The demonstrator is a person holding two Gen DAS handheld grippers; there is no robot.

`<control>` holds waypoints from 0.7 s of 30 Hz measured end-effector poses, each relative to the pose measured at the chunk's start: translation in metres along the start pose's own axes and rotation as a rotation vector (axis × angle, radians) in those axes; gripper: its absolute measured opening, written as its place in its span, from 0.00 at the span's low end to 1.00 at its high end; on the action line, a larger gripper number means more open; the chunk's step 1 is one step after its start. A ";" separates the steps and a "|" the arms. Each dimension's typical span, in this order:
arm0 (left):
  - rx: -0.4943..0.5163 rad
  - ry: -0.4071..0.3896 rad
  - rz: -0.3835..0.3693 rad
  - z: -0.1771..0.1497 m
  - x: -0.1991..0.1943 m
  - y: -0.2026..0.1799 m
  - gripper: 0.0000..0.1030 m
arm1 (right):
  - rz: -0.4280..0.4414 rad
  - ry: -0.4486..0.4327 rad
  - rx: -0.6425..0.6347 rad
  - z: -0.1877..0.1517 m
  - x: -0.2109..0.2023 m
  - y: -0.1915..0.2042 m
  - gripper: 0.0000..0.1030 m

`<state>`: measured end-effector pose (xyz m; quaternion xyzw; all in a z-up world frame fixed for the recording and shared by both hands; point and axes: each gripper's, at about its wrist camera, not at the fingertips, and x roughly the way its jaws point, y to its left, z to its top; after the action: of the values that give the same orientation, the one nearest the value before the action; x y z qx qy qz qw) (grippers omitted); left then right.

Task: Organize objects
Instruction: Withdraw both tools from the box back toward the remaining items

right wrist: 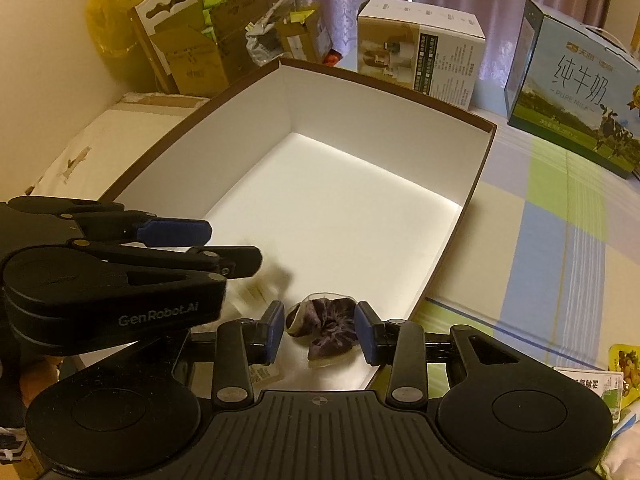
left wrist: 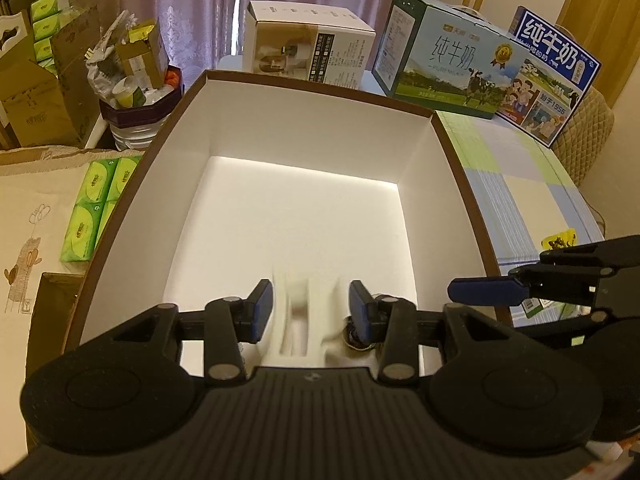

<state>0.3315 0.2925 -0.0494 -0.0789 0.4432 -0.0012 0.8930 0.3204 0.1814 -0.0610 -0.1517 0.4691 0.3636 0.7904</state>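
Observation:
A large brown box with a white inside [left wrist: 304, 128] [right wrist: 360, 92] stands on the table. My left gripper [left wrist: 312, 312] is open inside its near end, with a blurred white object [left wrist: 300, 312] between the fingers and apart from them. My right gripper [right wrist: 320, 326] is open around a dark purple wrapped item [right wrist: 328, 328] that lies on the box floor at the near right corner; the pads do not touch it. The left gripper also shows in the right wrist view [right wrist: 224, 248], and the right gripper shows in the left wrist view [left wrist: 492, 292].
Two milk cartons [left wrist: 448, 56] [left wrist: 552, 76] and a white product box [left wrist: 308, 48] stand behind the big box. Green tissue packs [left wrist: 96, 208] lie to its left. Cardboard boxes and a bin of clutter [left wrist: 136, 76] stand far left. Yellow snack packets [right wrist: 616, 376] lie at right.

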 end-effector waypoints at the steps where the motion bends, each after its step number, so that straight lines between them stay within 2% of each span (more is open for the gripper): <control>1: 0.001 0.000 0.000 0.000 0.000 0.000 0.41 | 0.001 -0.001 0.000 0.000 0.000 0.000 0.35; 3: 0.002 -0.002 0.004 0.001 0.000 -0.001 0.44 | 0.003 -0.005 0.000 0.000 -0.001 -0.001 0.36; 14: -0.012 -0.026 0.024 0.001 -0.014 0.002 0.52 | 0.019 -0.029 -0.001 -0.002 -0.011 0.002 0.37; 21: -0.027 -0.043 0.049 -0.003 -0.033 0.005 0.62 | 0.055 -0.065 0.009 -0.010 -0.029 0.003 0.40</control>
<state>0.3088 0.2994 -0.0260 -0.0803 0.4256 0.0283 0.9009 0.3034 0.1658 -0.0412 -0.1231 0.4489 0.3878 0.7956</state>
